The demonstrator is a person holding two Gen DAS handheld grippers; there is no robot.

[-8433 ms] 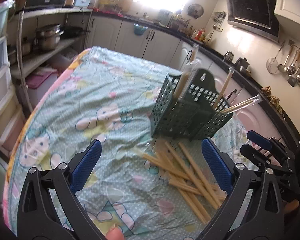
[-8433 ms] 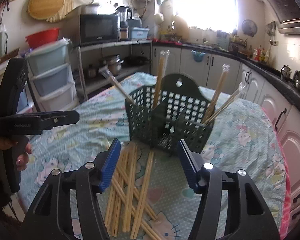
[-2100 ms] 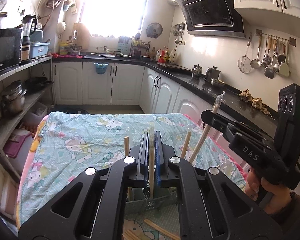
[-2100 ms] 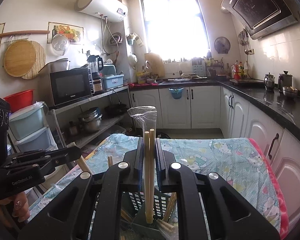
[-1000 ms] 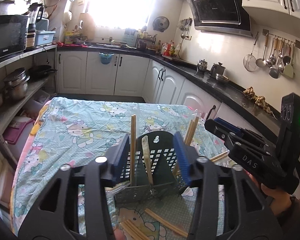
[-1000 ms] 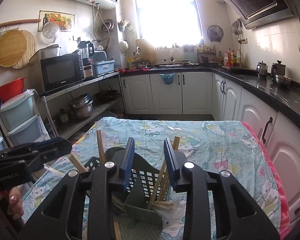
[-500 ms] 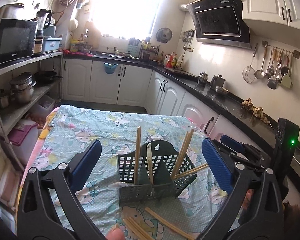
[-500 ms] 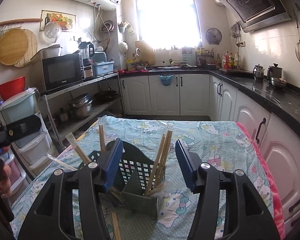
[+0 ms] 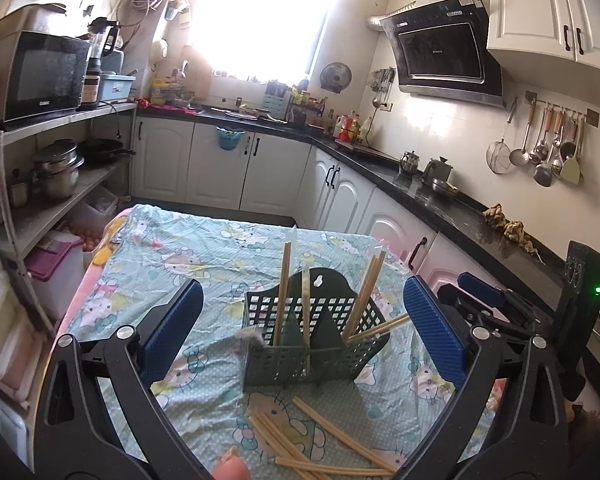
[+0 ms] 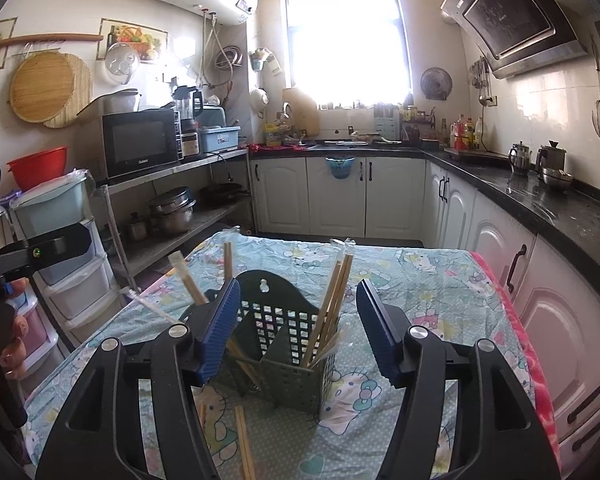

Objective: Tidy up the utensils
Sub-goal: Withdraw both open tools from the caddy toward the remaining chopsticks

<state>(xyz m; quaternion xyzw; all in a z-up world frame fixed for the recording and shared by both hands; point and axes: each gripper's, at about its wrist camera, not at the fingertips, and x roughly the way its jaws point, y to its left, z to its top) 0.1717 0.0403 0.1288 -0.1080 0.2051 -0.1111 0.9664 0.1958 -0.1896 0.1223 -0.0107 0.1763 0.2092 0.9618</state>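
Note:
A dark green slotted basket [image 9: 312, 344] [image 10: 284, 340] stands on the cartoon-print tablecloth [image 9: 180, 248]. Several wooden chopsticks [image 9: 285, 280] [image 10: 334, 300] lean upright in its compartments, some still in clear sleeves. More loose chopsticks [image 9: 320, 444] [image 10: 244, 444] lie flat on the cloth in front of it. My left gripper [image 9: 300, 328] hangs wide open short of the basket, with nothing between its blue pads. My right gripper [image 10: 300, 332] is also back from the basket, its jaws opening and empty.
A metal shelf with pots [image 9: 56, 168] and stacked plastic drawers [image 10: 60, 272] stand left of the table. White cabinets under a black counter [image 9: 380, 220] run along the right. A fingertip [image 9: 230, 470] shows at the bottom edge.
Both grippers were shut on chopsticks above the basket. They have since let them drop in, opened, and drawn back, so the basket looks smaller and farther away.

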